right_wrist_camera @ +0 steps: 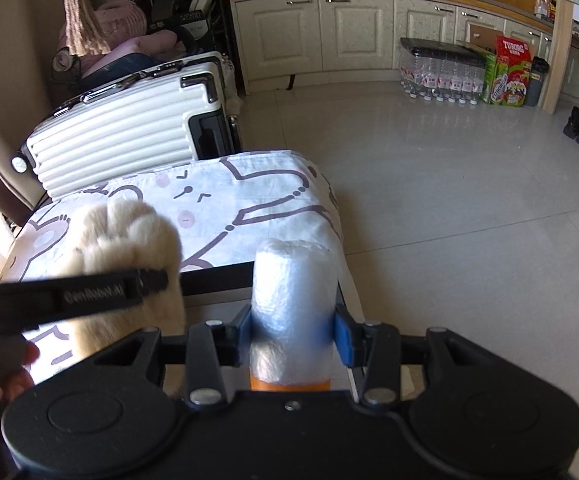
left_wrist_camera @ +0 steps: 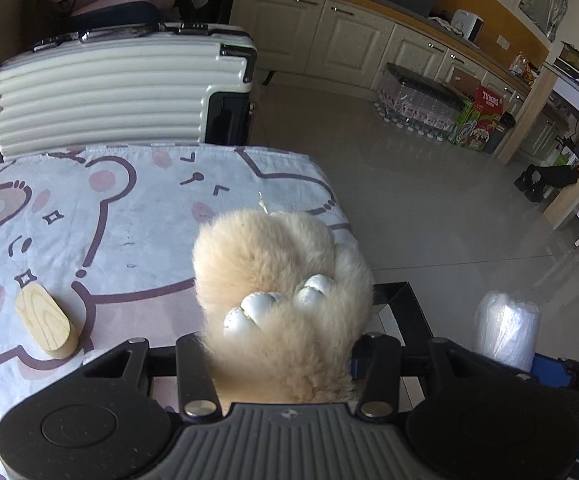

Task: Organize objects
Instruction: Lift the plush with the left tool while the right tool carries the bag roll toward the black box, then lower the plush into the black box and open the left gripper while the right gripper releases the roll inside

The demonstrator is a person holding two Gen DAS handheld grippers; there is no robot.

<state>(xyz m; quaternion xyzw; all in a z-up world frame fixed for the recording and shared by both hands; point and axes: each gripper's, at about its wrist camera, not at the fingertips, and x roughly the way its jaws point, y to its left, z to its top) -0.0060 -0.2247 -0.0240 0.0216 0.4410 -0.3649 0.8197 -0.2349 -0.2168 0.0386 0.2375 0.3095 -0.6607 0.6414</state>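
The fluffy paw toy (left_wrist_camera: 277,280) sits clamped in my left gripper (left_wrist_camera: 285,354), its fur bulging out past both fingers and its white claws pointing up toward the lens. Its long axis runs straight out along the gripper, away from me, and it hangs over the near right corner of the table (left_wrist_camera: 121,216) with its bear-print cloth. Below and ahead of it the cloth is bare; the only other thing lying there is a small wooden block (left_wrist_camera: 45,322), well off to the left of the paw.

The roll of clear plastic bags (right_wrist_camera: 291,304) is pinched between the blue pads (right_wrist_camera: 345,334) of my right gripper (right_wrist_camera: 293,334), standing up along the fingers with an orange band at its near end. It hovers right at the table's edge, just where the cloth drops off toward the tiled floor (right_wrist_camera: 449,208), so only part of it seems to have table beneath it.

From the right wrist view the paw lies to the left of the roll and farther in over the cloth, near but apart. I judge the left hand is the one better placed to set down first; the right would need to shift leftward, inward from the edge, before it lets go. A white ribbed suitcase (left_wrist_camera: 101,92) stands behind the table's far side.
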